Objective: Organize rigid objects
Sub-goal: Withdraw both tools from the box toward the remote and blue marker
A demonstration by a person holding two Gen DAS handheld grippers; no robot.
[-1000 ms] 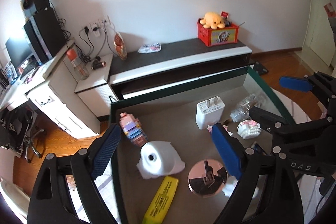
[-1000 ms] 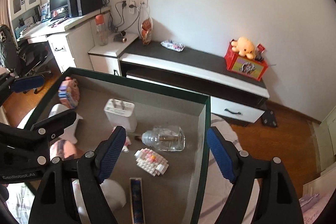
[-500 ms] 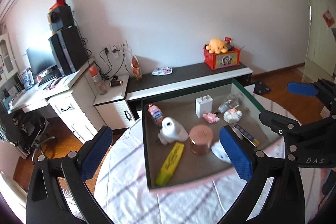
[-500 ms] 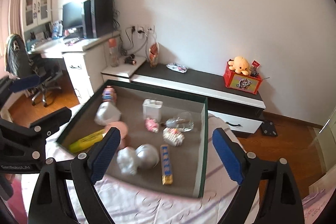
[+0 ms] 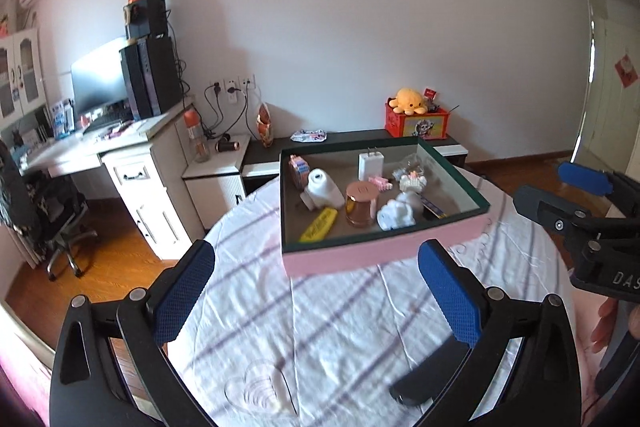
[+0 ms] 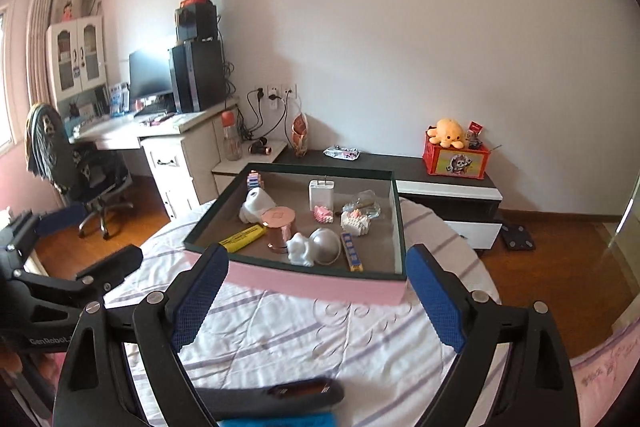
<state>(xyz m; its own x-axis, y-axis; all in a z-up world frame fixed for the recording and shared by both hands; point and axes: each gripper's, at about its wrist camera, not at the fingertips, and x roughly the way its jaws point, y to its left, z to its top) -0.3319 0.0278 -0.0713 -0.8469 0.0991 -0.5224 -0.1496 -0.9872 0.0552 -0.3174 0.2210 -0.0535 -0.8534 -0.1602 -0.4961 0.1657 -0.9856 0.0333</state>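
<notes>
The left tongs (image 5: 316, 291) stand wide open and empty above the round tabletop's white striped cloth (image 5: 340, 327); the right tongs (image 6: 318, 293) gape almost as wide, also empty, their blue pads having just spread. Both sit well back from the shallow pink-sided, green-rimmed cardboard box (image 5: 380, 255), which rests at the tabletop's far edge and already holds the rigid things: a yellow highlighter (image 5: 319, 225), a copper-coloured metal jar (image 5: 361, 204), a white plug adapter (image 5: 371, 165), a white figurine (image 5: 396, 213), a clear glass bottle (image 6: 366, 205) and small brick models.

With everything seemingly boxed, the step looks like a retreat or a search for strays. Done well, the tongs sweep low and level, checking the cloth nearest the cameras. A clear heart-shaped dish (image 5: 256, 393) and a dark elongated object (image 6: 276, 397), blurred, lie close below; these may want collecting. The box's upright walls bar a flat approach, so entry should come from above.
</notes>
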